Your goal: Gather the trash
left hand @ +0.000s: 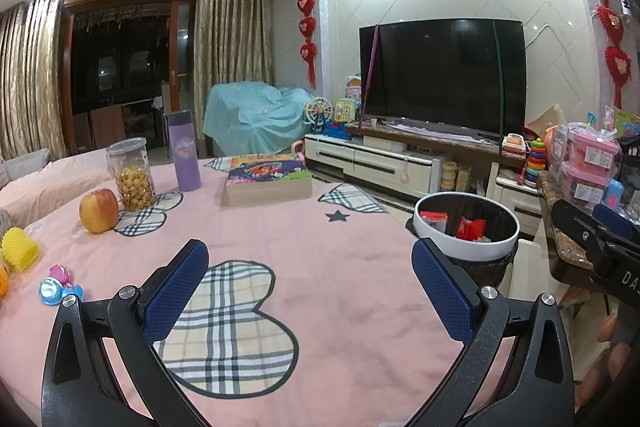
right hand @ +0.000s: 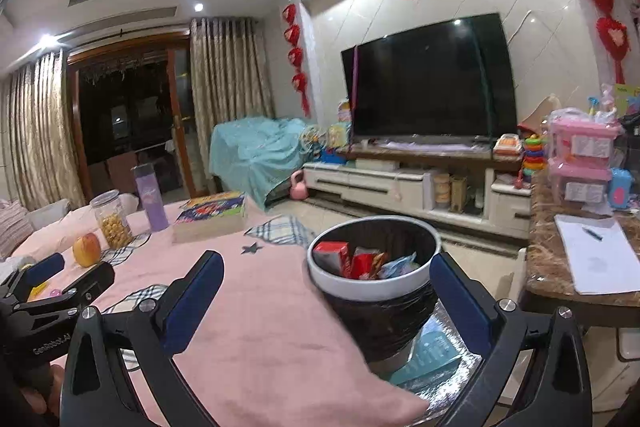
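Pink cloth (left hand: 340, 267) covers the table; just off its right edge stands the trash bin (right hand: 374, 285), holding red and blue wrappers (right hand: 362, 263). Left gripper (left hand: 310, 291) and right gripper (right hand: 326, 297) hover empty, fingers spread; an apple (left hand: 99, 210) and snack jar (left hand: 131, 174) sit far left.

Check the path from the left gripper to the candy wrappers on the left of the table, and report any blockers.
Nothing visible blocks it. The left gripper is open over bare cloth; the wrappers lie left of it, with the yellow toy and apple farther back.
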Available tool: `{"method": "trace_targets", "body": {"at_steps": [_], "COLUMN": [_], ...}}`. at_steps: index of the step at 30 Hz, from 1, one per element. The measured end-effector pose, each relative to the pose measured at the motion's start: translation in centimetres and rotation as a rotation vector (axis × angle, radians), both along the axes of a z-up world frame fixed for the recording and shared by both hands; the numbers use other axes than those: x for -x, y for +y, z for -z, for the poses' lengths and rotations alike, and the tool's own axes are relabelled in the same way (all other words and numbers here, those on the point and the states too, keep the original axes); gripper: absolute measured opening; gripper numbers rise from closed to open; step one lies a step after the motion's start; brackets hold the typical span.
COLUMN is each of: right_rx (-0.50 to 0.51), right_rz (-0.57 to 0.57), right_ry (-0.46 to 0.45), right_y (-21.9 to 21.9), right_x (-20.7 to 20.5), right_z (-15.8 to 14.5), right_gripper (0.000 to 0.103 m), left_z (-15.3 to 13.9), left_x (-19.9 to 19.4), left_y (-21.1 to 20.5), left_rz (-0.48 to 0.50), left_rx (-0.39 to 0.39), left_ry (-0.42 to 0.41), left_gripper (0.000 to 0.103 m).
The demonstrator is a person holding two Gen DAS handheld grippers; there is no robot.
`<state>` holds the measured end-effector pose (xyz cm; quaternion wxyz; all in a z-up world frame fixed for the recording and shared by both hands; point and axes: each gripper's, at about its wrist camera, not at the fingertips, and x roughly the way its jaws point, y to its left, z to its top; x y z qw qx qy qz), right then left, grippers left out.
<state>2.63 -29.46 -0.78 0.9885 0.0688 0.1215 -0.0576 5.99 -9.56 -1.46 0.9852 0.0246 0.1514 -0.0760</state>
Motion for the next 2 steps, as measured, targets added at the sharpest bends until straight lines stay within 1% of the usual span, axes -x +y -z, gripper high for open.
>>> {"method": "trace_targets", "body": {"at_steps": [2], "right_rx": [-0.007], "right_rz": [-0.02], "right_ry": [0.021], "right_y": [0.34], "right_x": [-0.71], "right_z": [0.36], "right_gripper": [0.103], "left_z": [0.42], "left_x": [-0.39], "left_y": [0.59], "left_rz": [-0.009], "left_rx": [0.007], "left_ry": [0.019], "left_gripper": [0.103]}}
